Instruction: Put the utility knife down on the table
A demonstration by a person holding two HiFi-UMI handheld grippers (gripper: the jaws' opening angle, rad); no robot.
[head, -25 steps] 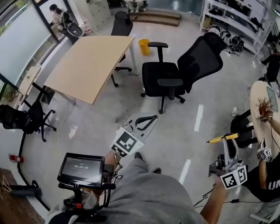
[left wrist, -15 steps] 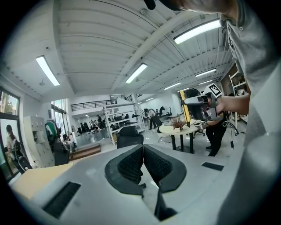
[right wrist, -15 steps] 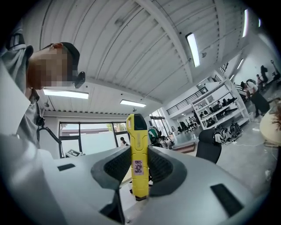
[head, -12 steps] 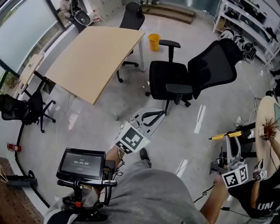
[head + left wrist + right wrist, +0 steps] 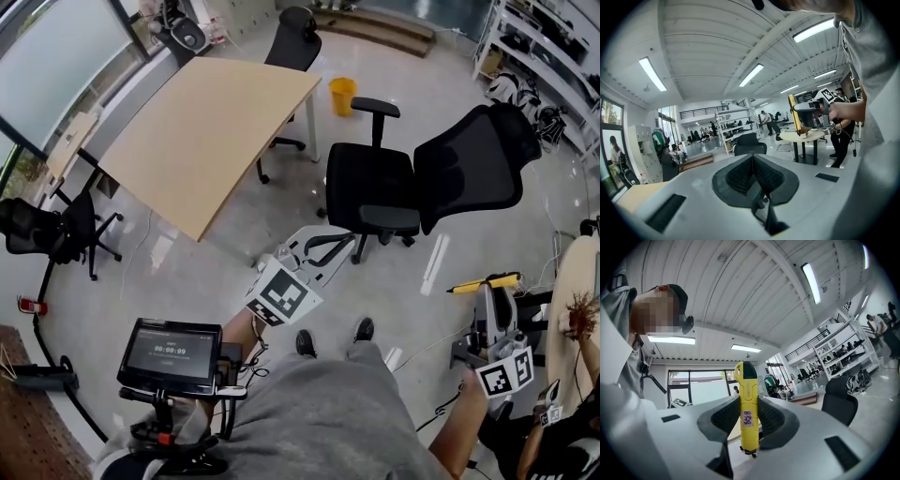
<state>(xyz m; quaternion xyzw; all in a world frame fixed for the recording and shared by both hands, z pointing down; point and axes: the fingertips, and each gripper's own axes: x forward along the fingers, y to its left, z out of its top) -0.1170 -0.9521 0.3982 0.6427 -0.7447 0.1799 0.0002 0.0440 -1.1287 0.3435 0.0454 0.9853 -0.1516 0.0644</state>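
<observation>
Head view: one wooden table point(image 5: 206, 141), three black chairs, the nearest point(image 5: 422, 187) just right of the table, one yellow bin point(image 5: 342, 94), one screen point(image 5: 172, 354) and two grippers. The left gripper point(image 5: 328, 246) hangs over the floor near the table's front corner; the right gripper point(image 5: 492, 292) is far right, well apart from the table, with one knife point(image 5: 483, 283) lying crosswise in it, a slim yellow bar with a dark tip poking left. Against a second ago, table and nearest chair sit lower and larger in the picture, both shoes now show, and the knife is still clamped. Left gripper view: the jaws of this gripper point(image 5: 753, 173) are pressed together with nothing between them; the other gripper shows at upper right holding the knife point(image 5: 792, 115). Right gripper view: the jaws of this gripper point(image 5: 749, 420) are clamped on the knife point(image 5: 748, 408), which stands upright, yellow with a black top end and a small label mid-body
</observation>
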